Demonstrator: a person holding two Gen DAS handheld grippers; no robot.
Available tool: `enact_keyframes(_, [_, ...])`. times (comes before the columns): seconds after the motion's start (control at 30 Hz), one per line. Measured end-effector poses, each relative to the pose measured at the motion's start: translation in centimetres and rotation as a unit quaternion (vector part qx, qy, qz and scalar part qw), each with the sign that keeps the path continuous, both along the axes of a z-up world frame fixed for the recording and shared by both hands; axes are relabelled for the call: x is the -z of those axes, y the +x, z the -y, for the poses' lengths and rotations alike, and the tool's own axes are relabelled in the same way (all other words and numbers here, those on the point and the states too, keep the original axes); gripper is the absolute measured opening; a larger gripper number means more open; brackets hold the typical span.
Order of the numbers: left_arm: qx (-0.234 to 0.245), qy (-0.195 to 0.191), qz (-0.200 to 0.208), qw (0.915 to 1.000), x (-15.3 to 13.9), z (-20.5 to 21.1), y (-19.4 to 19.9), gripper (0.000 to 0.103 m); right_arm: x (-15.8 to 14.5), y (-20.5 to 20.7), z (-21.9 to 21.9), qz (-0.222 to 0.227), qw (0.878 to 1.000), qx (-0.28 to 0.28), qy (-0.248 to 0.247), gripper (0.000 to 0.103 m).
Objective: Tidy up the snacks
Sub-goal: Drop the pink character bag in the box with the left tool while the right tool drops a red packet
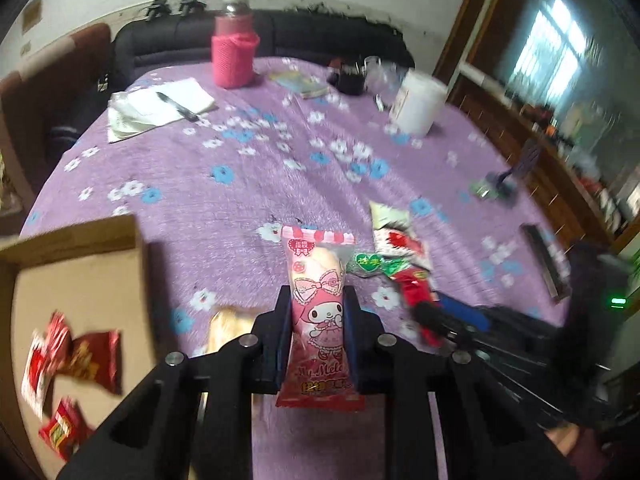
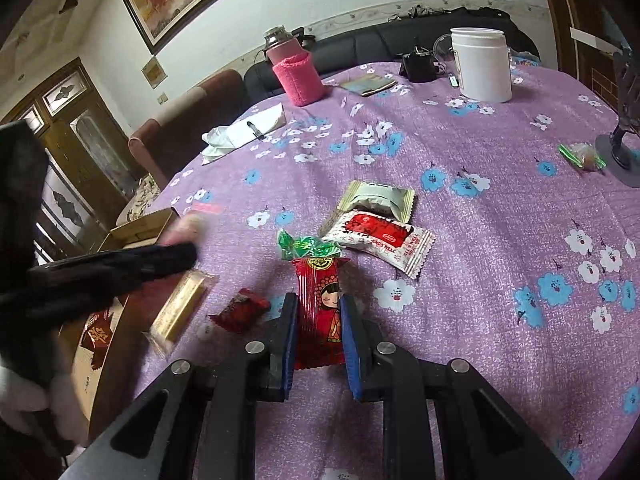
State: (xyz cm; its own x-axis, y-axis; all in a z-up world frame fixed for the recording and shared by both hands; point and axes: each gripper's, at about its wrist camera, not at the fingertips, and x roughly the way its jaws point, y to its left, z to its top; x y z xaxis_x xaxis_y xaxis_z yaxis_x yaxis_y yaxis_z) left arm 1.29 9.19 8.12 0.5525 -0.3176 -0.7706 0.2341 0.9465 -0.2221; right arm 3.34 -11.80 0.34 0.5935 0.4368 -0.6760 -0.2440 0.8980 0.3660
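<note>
A round worktop (image 2: 500, 240) with a purple flowered cloth fills the room, with a dark sofa behind it. Small snack packs lie on the cloth. They look light and soft, and the shiny wrappers may slip and crinkle, so the middle of a pack seems the best place to take hold.

The left gripper (image 1: 318, 320) has its fingers (image 1: 282, 332) pressed onto a pink bunny snack bag (image 1: 318, 308). The bag stands up between them, held around its middle, near a cardboard box (image 1: 80, 264) with red packs already inside.

The right gripper (image 2: 320, 332) pinches a red candy pack (image 2: 318, 308) with a little girl drawn on it. Its fingers (image 2: 290, 332) squeeze both sides of the pack. A green candy (image 2: 308, 246) and a white and red pack (image 2: 380, 238) wait just beyond.
</note>
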Motion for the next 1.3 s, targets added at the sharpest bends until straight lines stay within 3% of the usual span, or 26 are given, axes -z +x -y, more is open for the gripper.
enact_keyframes(0.23, [-0.057,-0.058,0.015,0.9966,-1.9,-6.8,-4.7,0.022,-1.2,-2.1,-1.3,0.014,1.000,-0.005,-0.003,0.022])
enact_keyframes(0.53, [-0.139,-0.103,0.024,0.9845,-0.5,-14.0,-10.4,0.022,-3.4,-4.9,-3.9,0.028,0.999,-0.026,-0.013,0.022])
enact_keyframes(0.83, [-0.203,-0.063,0.011,0.9771,1.8,-18.3,-12.3,0.023,-5.2,-7.6,-9.0,0.032,0.995,-0.095,-0.020,0.022])
enact_keyframes(1.3, [-0.242,-0.065,-0.004,0.9682,3.8,-22.0,-13.1,0.023,-3.1,-9.2,-22.0,0.000,0.973,-0.224,-0.049,0.023])
